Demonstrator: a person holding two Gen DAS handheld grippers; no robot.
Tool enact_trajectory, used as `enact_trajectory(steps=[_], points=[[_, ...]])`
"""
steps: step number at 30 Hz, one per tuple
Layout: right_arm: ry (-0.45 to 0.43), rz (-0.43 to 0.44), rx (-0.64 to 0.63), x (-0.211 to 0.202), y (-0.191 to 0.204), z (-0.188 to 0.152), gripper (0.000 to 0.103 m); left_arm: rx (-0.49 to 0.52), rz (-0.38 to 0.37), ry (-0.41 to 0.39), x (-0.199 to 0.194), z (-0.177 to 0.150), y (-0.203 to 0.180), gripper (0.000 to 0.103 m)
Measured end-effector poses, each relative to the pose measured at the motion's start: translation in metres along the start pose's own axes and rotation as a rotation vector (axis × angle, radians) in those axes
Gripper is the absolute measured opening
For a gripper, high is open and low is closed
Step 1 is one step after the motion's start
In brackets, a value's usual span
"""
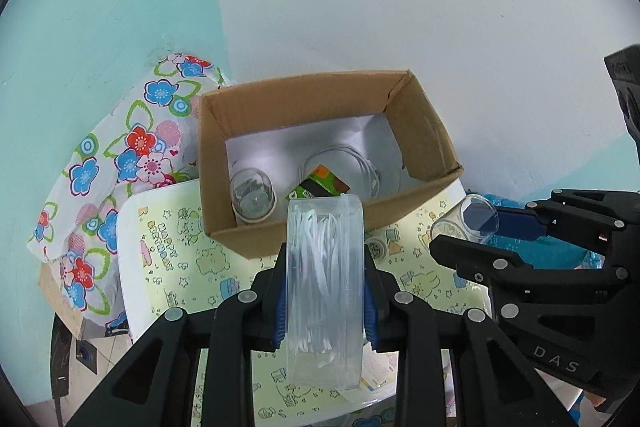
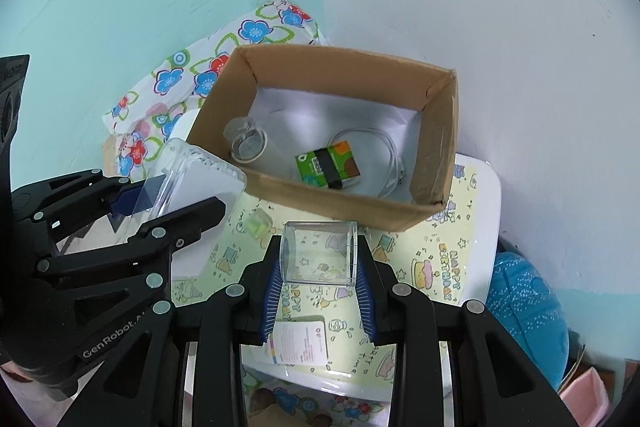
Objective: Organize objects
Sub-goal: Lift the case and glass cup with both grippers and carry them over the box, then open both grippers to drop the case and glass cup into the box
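Here cardboard box [image 2: 320, 203] rim nears both held containers

A clear tub [image 1: 325, 291] of white floss picks hangs tilted just short of the open cardboard box [image 1: 424, 131], a clear empty cup [image 2: 319, 253] is held beside it, and the box holds a jar [image 1: 253, 195], a green packet [image 1: 318, 183] and a white cable [image 2: 386, 151].

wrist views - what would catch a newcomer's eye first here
Each gripper grips a clear container: the left gripper a flat box of white picks, the right gripper an empty clear jar. Just beyond them, on the patterned table, an open cardboard box holds a small jar, a green packet and a white cable.
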State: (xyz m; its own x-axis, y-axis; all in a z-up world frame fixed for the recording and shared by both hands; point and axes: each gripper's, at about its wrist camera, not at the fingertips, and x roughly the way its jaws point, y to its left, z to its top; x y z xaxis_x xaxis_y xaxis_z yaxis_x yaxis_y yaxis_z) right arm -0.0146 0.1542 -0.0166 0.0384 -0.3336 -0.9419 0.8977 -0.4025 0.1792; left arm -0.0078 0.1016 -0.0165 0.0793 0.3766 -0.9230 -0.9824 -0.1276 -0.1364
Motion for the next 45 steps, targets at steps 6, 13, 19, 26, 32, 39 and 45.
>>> enact_trajectory(steps=[6,13,19,26,32,39,45], points=[[0.007,0.01,0.011,0.009,-0.007,0.016,0.036,-0.01,0.001,0.004,0.009,0.015,0.006,0.029],[0.009,0.007,0.023,0.019,-0.014,0.038,0.036,-0.03,0.007,0.009,0.023,0.033,0.016,0.029],[0.025,0.013,0.029,0.034,-0.019,0.052,0.036,-0.055,-0.007,0.009,0.034,0.049,0.029,0.029],[0.042,0.018,0.041,0.047,-0.026,0.064,0.036,-0.054,-0.013,0.004,0.041,0.067,0.036,0.029],[0.044,0.02,0.045,0.053,-0.03,0.074,0.036,-0.049,-0.002,0.007,0.049,0.075,0.042,0.029],[0.051,0.016,0.049,0.065,-0.032,0.081,0.036,-0.032,0.017,0.015,0.063,0.078,0.042,0.029],[0.067,0.014,0.048,0.075,-0.035,0.08,0.036,-0.003,0.022,0.012,0.071,0.077,0.037,0.031]])
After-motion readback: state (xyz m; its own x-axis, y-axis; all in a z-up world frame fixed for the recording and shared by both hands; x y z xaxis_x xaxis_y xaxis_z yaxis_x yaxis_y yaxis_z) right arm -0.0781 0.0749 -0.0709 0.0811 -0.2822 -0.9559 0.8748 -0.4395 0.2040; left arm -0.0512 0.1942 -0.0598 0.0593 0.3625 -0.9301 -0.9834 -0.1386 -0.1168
